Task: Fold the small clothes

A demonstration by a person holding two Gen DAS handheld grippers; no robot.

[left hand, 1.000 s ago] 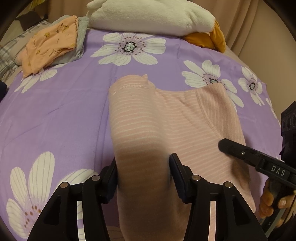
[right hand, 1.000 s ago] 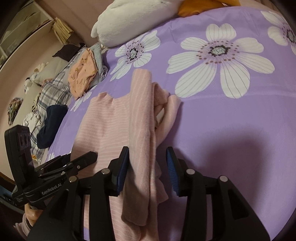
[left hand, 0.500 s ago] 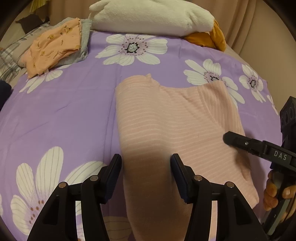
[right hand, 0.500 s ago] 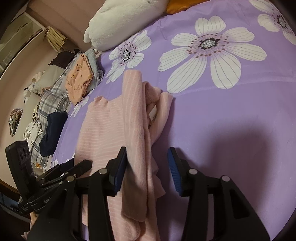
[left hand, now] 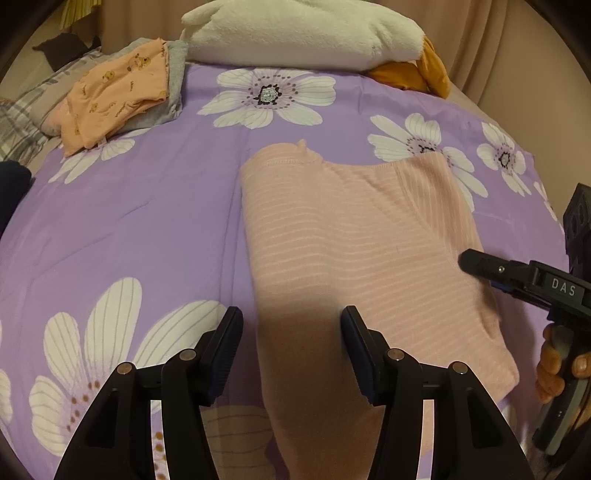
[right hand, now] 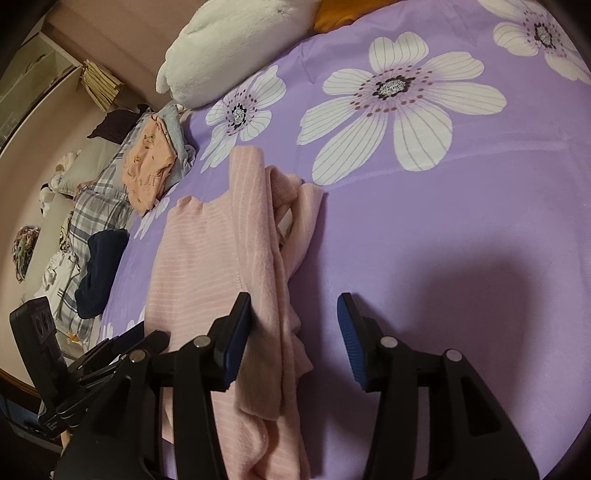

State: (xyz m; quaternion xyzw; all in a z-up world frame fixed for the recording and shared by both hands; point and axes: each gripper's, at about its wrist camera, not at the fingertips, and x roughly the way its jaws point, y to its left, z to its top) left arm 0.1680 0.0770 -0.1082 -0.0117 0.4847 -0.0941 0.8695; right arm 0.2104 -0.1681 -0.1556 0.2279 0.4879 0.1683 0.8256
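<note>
A pink striped top lies flat on the purple flowered bedsheet, one sleeve folded in along its right side. My left gripper hovers over the top's near left part. Its jaws stand apart with the cloth lying under them, and the pads do not press on it. My right gripper stands open at the top's right edge. The folded sleeve runs just inside its left finger, and bare sheet lies under the rest of the gap. Each gripper shows in the other's view: right gripper, left gripper.
A folded orange printed garment on a grey one sits at the far left of the bed. A white plush pillow and an orange cloth lie at the head. Plaid bedding and a navy item lie off the left side.
The right gripper's jaws have widened and shifted slightly right, so the sleeve now lies by the left finger. The left gripper has drawn back a little; the top lies still.
</note>
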